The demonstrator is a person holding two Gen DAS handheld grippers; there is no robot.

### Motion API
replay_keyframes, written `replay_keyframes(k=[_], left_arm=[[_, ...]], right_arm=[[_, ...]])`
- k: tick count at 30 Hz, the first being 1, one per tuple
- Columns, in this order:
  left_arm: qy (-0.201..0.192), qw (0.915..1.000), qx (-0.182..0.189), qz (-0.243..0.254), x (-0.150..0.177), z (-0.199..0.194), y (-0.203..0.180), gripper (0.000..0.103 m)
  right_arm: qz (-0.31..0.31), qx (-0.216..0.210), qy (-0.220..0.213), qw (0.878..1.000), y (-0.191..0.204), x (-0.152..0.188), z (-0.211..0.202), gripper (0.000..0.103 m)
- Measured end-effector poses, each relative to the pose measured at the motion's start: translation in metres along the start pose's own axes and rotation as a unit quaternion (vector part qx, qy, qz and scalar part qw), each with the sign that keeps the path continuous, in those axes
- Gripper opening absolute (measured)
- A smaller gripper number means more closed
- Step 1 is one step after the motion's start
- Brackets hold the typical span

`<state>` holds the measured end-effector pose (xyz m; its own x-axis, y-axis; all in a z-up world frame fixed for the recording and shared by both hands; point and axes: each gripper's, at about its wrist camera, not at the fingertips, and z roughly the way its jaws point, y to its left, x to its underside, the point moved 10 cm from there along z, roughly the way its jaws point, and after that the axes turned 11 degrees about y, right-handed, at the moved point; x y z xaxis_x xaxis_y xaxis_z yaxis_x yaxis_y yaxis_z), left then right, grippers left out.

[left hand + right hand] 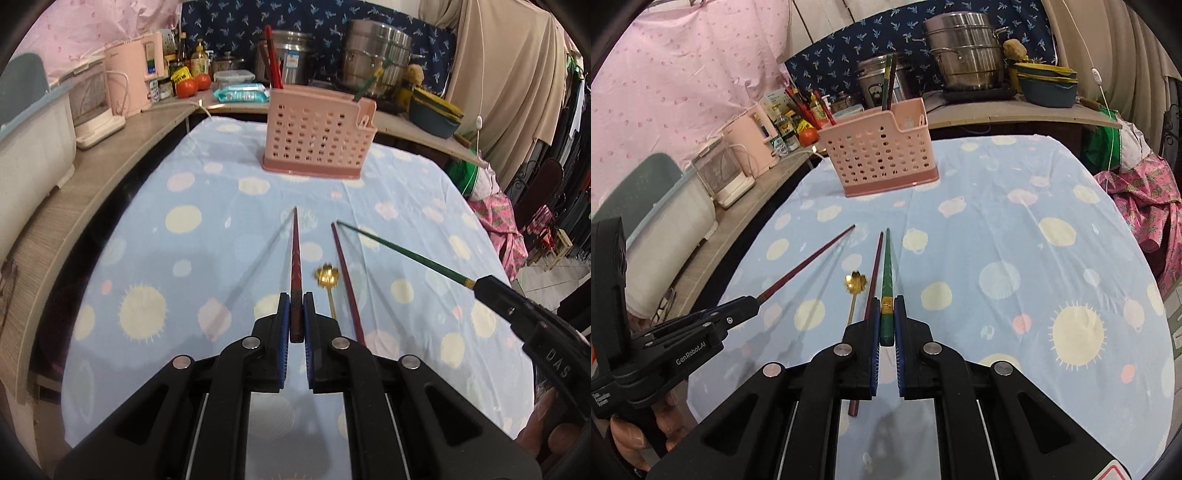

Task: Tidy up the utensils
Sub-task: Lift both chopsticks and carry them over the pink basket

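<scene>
Chopsticks both lifted: left claw [296,314] pinching red chopstick [295,258], right claw [887,314] pinching green chopstick [886,269]. Betw. them on desk [184,258]: gold spoon [327,278], another red chopstick [347,284]. Pink basket [317,136] w/ utensils stands beyond.

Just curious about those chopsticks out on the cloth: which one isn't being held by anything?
The dark red chopstick lying flat on the tablecloth beside the gold spoon. The left gripper clamps the other red chopstick; the right gripper clamps the green chopstick.

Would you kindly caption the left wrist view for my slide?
Left hand-held gripper clamps a red chopstick above the tablecloth, facing the pink utensil basket.
</scene>
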<state>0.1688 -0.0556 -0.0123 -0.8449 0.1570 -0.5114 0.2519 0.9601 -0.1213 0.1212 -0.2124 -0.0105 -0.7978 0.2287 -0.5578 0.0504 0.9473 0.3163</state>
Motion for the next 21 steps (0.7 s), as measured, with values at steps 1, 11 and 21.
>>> replay_keyframes(k=[1, 11, 21], left_arm=[[-0.008, 1.0, -0.001, -0.001, -0.007, -0.005, 0.001, 0.007], [-0.066, 0.9976, -0.014, -0.014, -0.072, -0.037, 0.014, 0.007], [-0.101, 0.9944, -0.022, -0.023, -0.131, -0.052, 0.019, 0.007]], right_arm=[[0.0, -0.001, -0.008, 1.0, 0.0, -0.008, -0.005, 0.007], [-0.008, -0.003, -0.073, 0.997, 0.002, -0.073, -0.039, 0.007], [-0.014, -0.005, -0.107, 0.994, 0.008, -0.126, -0.045, 0.007]])
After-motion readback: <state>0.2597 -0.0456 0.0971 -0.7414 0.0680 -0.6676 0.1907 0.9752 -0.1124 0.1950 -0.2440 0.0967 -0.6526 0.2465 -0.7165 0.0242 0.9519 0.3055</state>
